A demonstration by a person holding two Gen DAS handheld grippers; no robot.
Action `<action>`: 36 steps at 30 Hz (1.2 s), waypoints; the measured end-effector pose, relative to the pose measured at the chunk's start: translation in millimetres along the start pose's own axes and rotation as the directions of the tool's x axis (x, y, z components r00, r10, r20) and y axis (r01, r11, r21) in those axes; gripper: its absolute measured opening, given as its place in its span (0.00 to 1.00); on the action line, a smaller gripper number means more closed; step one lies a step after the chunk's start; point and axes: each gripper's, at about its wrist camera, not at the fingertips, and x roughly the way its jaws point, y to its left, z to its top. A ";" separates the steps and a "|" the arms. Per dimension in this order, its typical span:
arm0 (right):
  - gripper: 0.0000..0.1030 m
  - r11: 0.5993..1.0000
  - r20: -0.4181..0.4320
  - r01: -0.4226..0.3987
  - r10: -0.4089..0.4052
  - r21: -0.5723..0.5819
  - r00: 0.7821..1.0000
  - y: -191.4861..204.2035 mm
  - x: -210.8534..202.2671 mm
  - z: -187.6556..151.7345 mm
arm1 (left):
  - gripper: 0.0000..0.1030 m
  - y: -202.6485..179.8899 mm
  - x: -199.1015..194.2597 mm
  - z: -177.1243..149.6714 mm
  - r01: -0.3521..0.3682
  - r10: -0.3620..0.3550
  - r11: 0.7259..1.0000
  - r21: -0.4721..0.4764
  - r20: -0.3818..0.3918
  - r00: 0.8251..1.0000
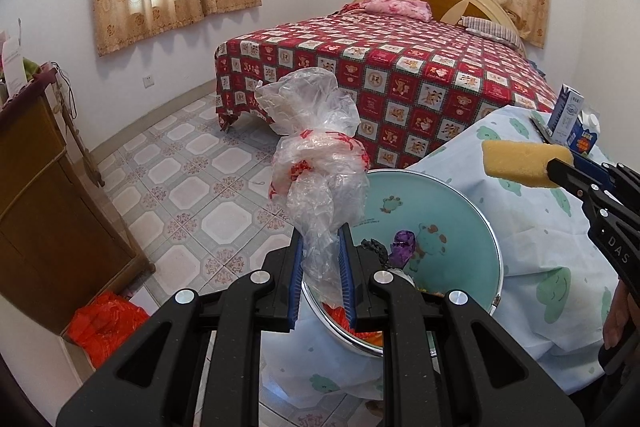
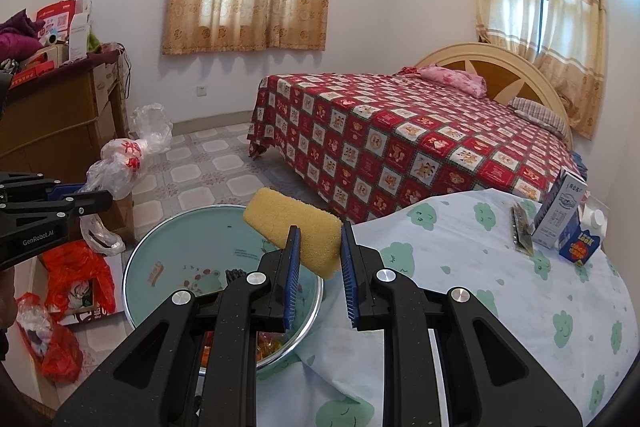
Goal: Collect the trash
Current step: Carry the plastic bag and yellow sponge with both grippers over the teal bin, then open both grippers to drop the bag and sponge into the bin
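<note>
My left gripper (image 1: 321,239) is shut on a crumpled clear plastic bag with red print (image 1: 318,155) and holds it up above a round teal basin with a cartoon print (image 1: 460,211). The bag also shows in the right wrist view (image 2: 124,155). My right gripper (image 2: 318,239) is shut on a yellow sponge (image 2: 296,231), held over the basin's (image 2: 168,239) right rim. The sponge also shows at the right of the left wrist view (image 1: 524,163). Small dark and purple scraps (image 1: 402,247) lie in the basin.
The basin sits at the edge of a table draped in a pale cloth with green clouds (image 2: 500,267). Cartons (image 2: 564,219) stand on its far right. A bed with a red checked cover (image 2: 400,147) lies behind. A wooden cabinet (image 1: 44,195) and red bags (image 2: 76,275) are at left.
</note>
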 end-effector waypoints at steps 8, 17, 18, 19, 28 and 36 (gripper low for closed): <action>0.20 1.000 -0.001 -0.001 0.001 0.001 1.000 0.2 0.2 0.4 | 0.16 -1.0 -0.2 -0.1 0.003 -0.003 1.000 0.001 0.002 1.000; 0.20 1.000 -0.003 -0.001 0.001 0.001 1.000 1.5 0.7 0.6 | 0.16 -2.8 -0.3 0.6 0.007 -0.007 1.000 0.001 -0.001 1.000; 0.20 1.000 -0.002 -0.001 0.001 -0.001 1.000 1.9 0.5 0.6 | 0.16 -2.8 -0.3 0.5 0.008 -0.008 1.000 0.001 -0.002 1.000; 0.20 1.000 -0.002 -0.001 0.001 -0.001 1.000 1.4 0.5 0.6 | 0.16 -3.0 -0.1 0.4 0.007 -0.007 1.000 0.000 -0.002 1.000; 0.21 1.000 0.003 0.001 -0.001 -0.018 1.000 11.2 9.2 6.0 | 0.22 -15.2 -0.4 -0.5 0.025 -0.025 1.000 0.017 0.000 1.000; 0.49 1.000 0.007 0.003 -0.003 0.006 1.000 5.9 12.2 1.3 | 0.54 -21.3 -7.6 -3.1 0.040 -0.041 0.999 0.017 0.028 0.999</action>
